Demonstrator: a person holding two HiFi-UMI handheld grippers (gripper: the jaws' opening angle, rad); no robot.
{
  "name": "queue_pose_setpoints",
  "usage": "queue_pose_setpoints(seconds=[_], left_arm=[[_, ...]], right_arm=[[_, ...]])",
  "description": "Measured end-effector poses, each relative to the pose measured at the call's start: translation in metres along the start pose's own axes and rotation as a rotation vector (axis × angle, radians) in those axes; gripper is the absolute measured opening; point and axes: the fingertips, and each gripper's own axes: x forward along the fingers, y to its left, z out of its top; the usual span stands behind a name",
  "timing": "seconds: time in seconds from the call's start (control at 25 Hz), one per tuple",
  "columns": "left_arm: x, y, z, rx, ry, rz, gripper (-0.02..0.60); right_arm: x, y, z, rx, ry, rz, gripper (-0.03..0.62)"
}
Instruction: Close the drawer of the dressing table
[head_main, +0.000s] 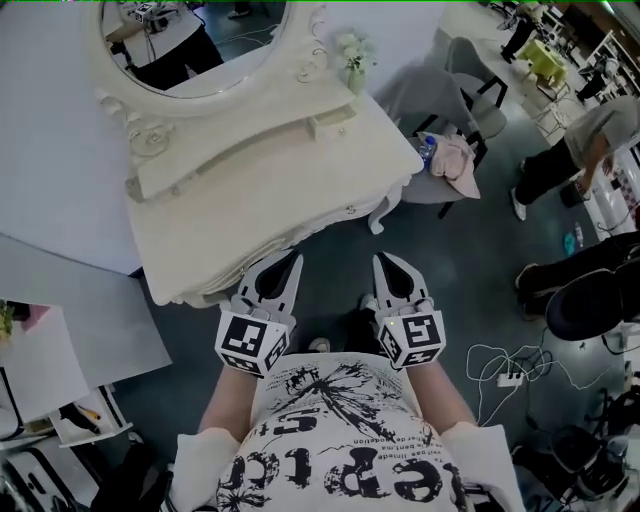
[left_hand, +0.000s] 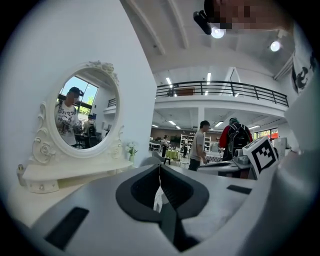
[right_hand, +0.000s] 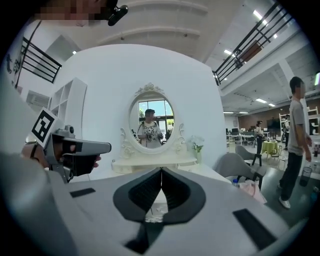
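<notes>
Currently, we hold the left gripper (head_main: 293, 263) and the right gripper (head_main: 385, 262) side by side close to our body. Each has its jaws pressed together with nothing between them. Both tips point at the scalloped front of the white dressing table (head_main: 260, 190) and stand near it without touching.

We judge the main risk to be a narrow closed tip sliding off the curved, carved front. Pushing with one gripper, or off-centre, could skew the drawer and jam it. A hard shove might rock the table and tip the small vase of flowers (head_main: 352, 55) beside the oval mirror (head_main: 190, 45).

The table is cream-white and ornate, set against a pale wall, with a raised shelf under the mirror. The drawer sits under the overhanging top, so we cannot tell how far it stands out.
</notes>
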Motion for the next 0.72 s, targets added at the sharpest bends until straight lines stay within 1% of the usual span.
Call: queue_pose_setpoints(seconds=[0.24,0.56,0.72], left_arm=[[0.051,0.042,0.002,-0.015,-0.006,0.126,0.020],[0.153,0.082,0.028,-0.048,-0.037,0.300,0.020],[0.204,0.097,0.040,-0.057,-0.052,0.374,0.020]], right_arm=[[0.074,-0.040,0.009,-0.012,0.002,0.095,0.017],[0.181,-0.108,0.048,-0.066,0.019,0.277,0.017],[0.224,-0.146,0.059,-0.090,0.037,0.351,0.017]])
